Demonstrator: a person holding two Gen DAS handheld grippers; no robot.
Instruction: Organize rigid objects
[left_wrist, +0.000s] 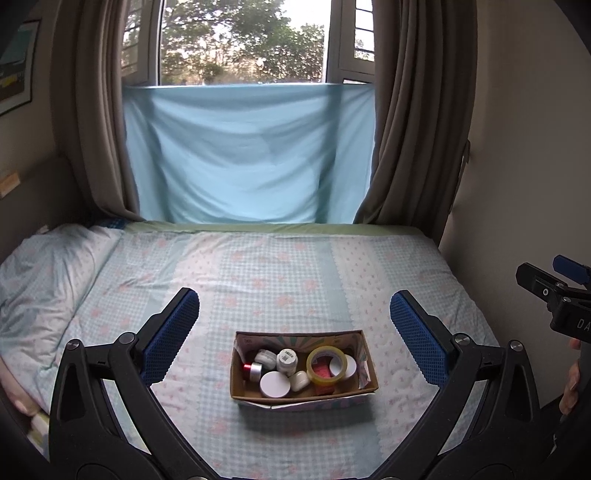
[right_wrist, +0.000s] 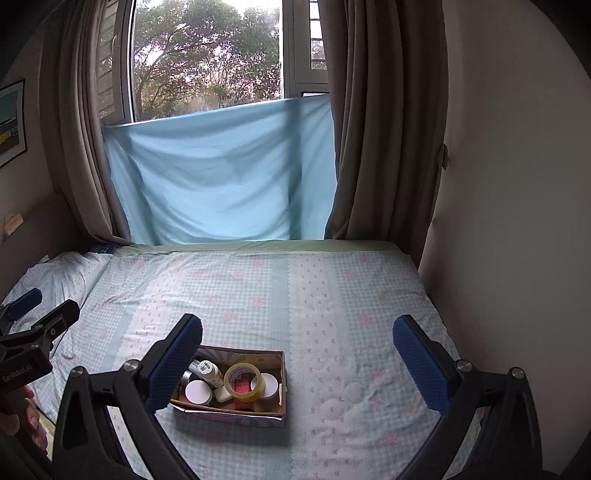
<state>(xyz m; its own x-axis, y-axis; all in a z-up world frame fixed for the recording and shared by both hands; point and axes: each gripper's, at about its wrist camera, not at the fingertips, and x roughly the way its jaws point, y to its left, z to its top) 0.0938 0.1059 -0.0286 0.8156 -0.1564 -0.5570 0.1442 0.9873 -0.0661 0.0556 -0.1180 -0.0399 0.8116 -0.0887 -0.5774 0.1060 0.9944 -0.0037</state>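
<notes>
Box (left_wrist: 303, 397) of jars sat mid-bed (left_wrist: 280, 266), bare sheet all round; both grippers (left_wrist: 294, 325) (right_wrist: 297, 350) hovered, fingers spread, empty.

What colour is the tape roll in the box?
Translucent yellow: the tape roll leans among the jars in the cardboard box, clearest in the left wrist view.

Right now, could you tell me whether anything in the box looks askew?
Yes: the tape roll leans tilted on other items in the cardboard box, not flat, and a white bottle lies on its side.
</notes>
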